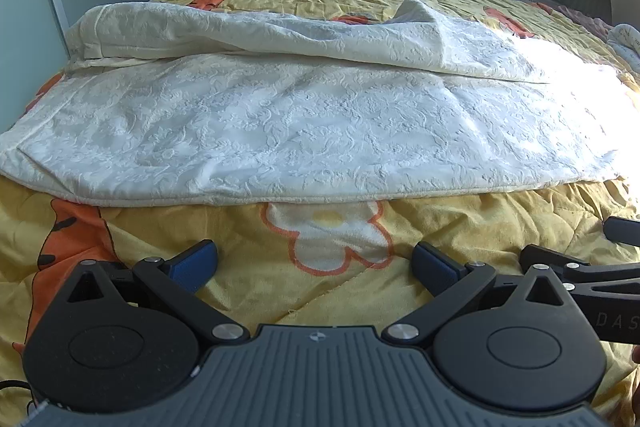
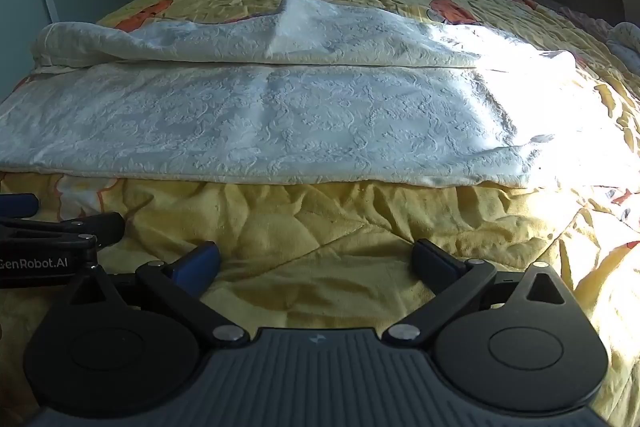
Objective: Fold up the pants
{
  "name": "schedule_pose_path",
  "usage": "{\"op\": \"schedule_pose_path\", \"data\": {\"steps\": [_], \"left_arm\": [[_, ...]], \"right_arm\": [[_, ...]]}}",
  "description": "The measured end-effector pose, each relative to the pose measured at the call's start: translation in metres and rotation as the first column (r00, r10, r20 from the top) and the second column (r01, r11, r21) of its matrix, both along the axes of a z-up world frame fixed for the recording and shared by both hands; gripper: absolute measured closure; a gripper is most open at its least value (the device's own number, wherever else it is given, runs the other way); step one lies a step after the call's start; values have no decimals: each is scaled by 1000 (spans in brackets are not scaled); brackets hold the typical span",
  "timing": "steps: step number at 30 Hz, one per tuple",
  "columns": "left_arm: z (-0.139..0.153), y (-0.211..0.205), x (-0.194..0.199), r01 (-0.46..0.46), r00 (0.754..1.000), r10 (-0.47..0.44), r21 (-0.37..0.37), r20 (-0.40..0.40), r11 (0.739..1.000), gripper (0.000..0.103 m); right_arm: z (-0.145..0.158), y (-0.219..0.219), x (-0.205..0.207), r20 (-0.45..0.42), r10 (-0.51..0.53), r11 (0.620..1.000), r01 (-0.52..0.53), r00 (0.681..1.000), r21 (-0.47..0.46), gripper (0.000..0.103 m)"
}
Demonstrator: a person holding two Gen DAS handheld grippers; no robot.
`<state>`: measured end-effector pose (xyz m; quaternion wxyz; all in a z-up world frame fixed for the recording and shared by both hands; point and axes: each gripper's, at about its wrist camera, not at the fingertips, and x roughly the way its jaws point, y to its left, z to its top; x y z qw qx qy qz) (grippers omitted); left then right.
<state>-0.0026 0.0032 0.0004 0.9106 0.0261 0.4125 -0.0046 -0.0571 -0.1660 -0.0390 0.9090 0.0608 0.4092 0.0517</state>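
Both tongs, left (image 1: 315, 259) and right (image 2: 316, 259), stood wide apart and empty, tilted down over the yellow quilt (image 1: 248, 291), side by side, short of the pants (image 1: 304, 131). Those cream pants lay across the bed, one leg rumpled behind. Glare washed out their right end (image 2: 568, 95), perhaps the waistband.

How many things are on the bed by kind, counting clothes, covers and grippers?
Cream embossed fabric pants: 1
Yellow quilted bedspread with orange cartoon print: 1
Black hand-held gripper with blue pads: 2, left and right, both open and empty
Total: 4
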Motion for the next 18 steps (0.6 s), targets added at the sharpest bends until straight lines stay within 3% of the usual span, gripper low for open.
{"op": "schedule_pose_path", "data": {"steps": [18], "left_arm": [[1,0,0,0,1000,0,2,-4,1000,0]], "right_arm": [[0,1,2,-7,-8,1000,8,1000,-1,0]]}}
